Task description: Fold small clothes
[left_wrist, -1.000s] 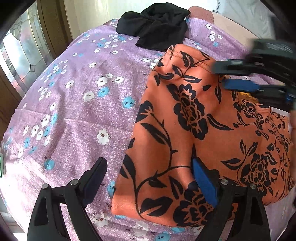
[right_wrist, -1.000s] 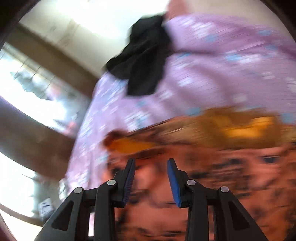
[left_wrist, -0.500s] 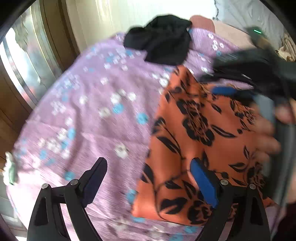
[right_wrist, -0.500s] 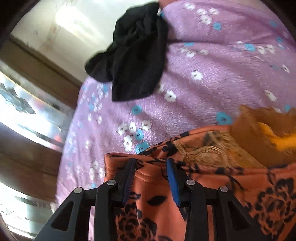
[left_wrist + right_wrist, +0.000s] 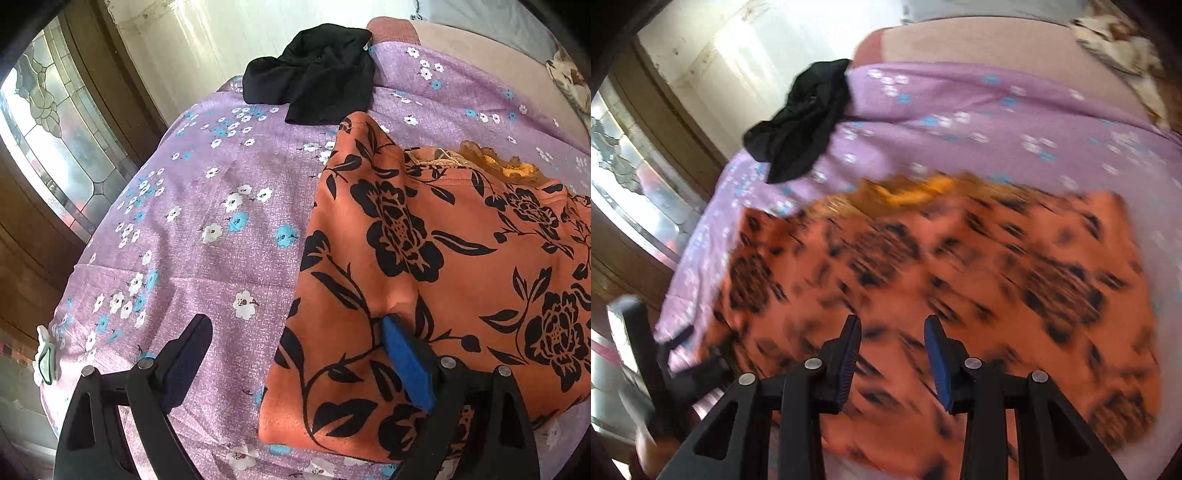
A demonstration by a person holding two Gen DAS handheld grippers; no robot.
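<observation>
An orange garment with black flowers (image 5: 443, 266) lies folded on the purple flowered sheet (image 5: 207, 229); it also shows, blurred, in the right wrist view (image 5: 942, 280). A yellow-brown lace piece (image 5: 495, 162) pokes out at its far edge. My left gripper (image 5: 295, 350) is open wide over the garment's near left edge; its right finger (image 5: 402, 362) rests on the cloth and its left finger (image 5: 184, 362) is over the sheet. My right gripper (image 5: 892, 354) is open and empty above the garment's middle.
A crumpled black garment (image 5: 314, 88) lies at the far edge of the sheet, also in the right wrist view (image 5: 801, 122). A wooden door with patterned glass (image 5: 48, 147) stands at the left. A light cloth (image 5: 1123, 51) lies at the far right.
My right gripper has let go of the garment's far corner and pulled back and up; it has left the left wrist view. The garment's far corner now lies flat. The left gripper has barely moved.
</observation>
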